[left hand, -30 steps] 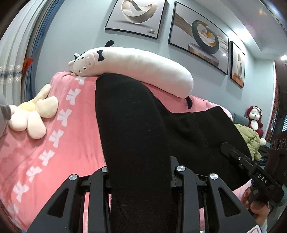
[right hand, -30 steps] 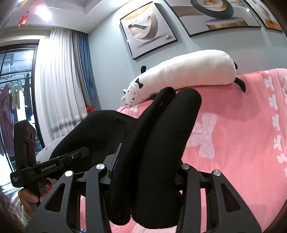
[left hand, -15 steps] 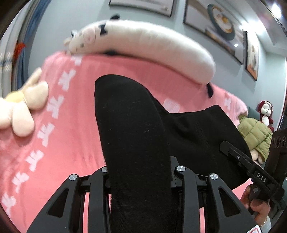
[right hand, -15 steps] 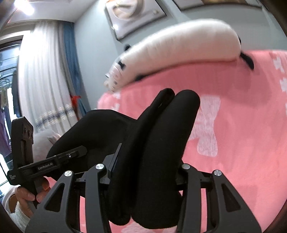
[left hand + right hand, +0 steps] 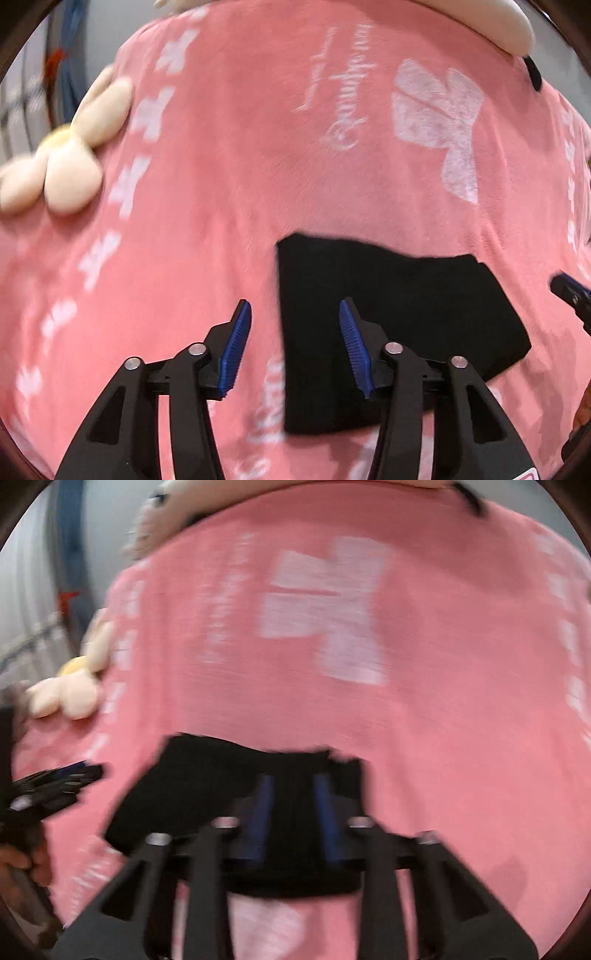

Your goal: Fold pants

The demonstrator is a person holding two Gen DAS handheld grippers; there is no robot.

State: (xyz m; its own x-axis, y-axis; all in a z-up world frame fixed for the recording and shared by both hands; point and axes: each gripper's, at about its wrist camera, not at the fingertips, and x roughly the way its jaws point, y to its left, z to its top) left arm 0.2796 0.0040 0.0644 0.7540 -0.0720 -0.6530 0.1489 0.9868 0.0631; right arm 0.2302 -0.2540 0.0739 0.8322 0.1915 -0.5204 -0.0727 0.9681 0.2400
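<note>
The black pants (image 5: 399, 325) lie folded in a flat rectangle on the pink blanket (image 5: 240, 166). My left gripper (image 5: 293, 345) is open and empty, hovering over the left edge of the fold. In the blurred right wrist view the pants (image 5: 192, 794) lie below my right gripper (image 5: 291, 812), whose blue pads (image 5: 260, 812) stand apart with black cloth showing between them. The right gripper's tip (image 5: 569, 291) shows at the right edge of the left wrist view. The left gripper (image 5: 51, 786) shows at the left edge of the right wrist view.
A cream flower-shaped plush (image 5: 62, 162) lies on the blanket at the left, also in the right wrist view (image 5: 70, 690). A long white plush pillow (image 5: 495, 22) lies along the far edge. Curtains (image 5: 33, 590) hang at the left.
Both grippers held the pants up off the bed; now the pants lie folded on the blanket. The left gripper has let go and opened. The right pads have parted. Both cameras tilted down.
</note>
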